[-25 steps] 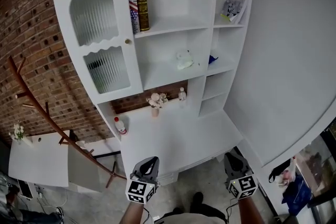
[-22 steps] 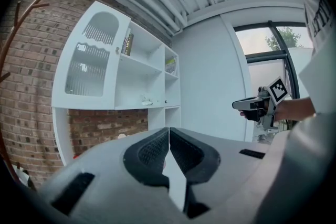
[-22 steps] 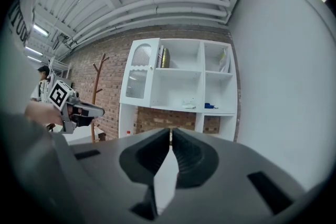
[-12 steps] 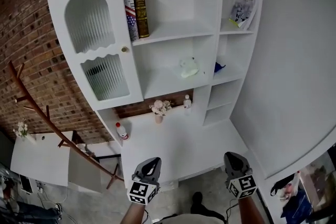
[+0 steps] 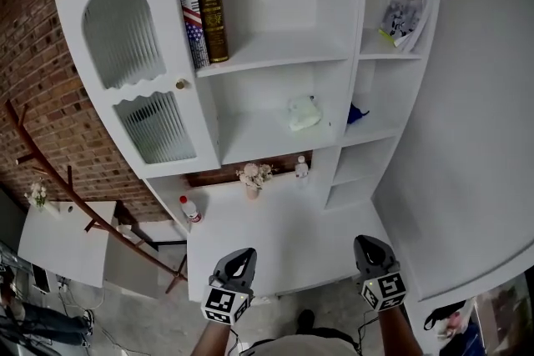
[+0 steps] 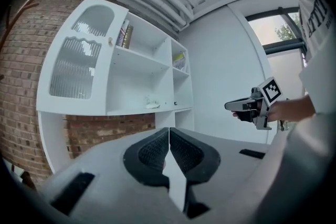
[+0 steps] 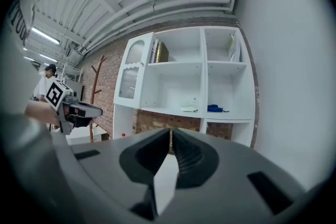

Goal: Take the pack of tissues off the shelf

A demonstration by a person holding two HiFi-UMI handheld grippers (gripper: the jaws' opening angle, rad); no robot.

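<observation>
A pale pack of tissues (image 5: 304, 112) lies on the middle shelf of a white shelf unit (image 5: 275, 54); it also shows small in the left gripper view, tissues (image 6: 153, 105), and in the right gripper view, tissues (image 7: 189, 108). My left gripper (image 5: 238, 262) and right gripper (image 5: 368, 250) are held low in front of the desk, far below the pack. Both are shut with nothing between their jaws. In the left gripper view the right gripper (image 6: 231, 106) shows at the right; in the right gripper view the left gripper (image 7: 97, 110) shows at the left.
Books (image 5: 200, 17) stand on the top shelf, a booklet (image 5: 405, 4) in the top right compartment, a blue thing (image 5: 356, 113) right of the tissues. On the white desk (image 5: 275, 238) stand a flower vase (image 5: 251, 178), a small bottle (image 5: 301, 170) and a red-capped bottle (image 5: 191, 209). A wooden coat stand (image 5: 58, 188) is at the left.
The head view has shifted, so the shelf unit now looks larger and nearer. Both grippers stay low and shut.
</observation>
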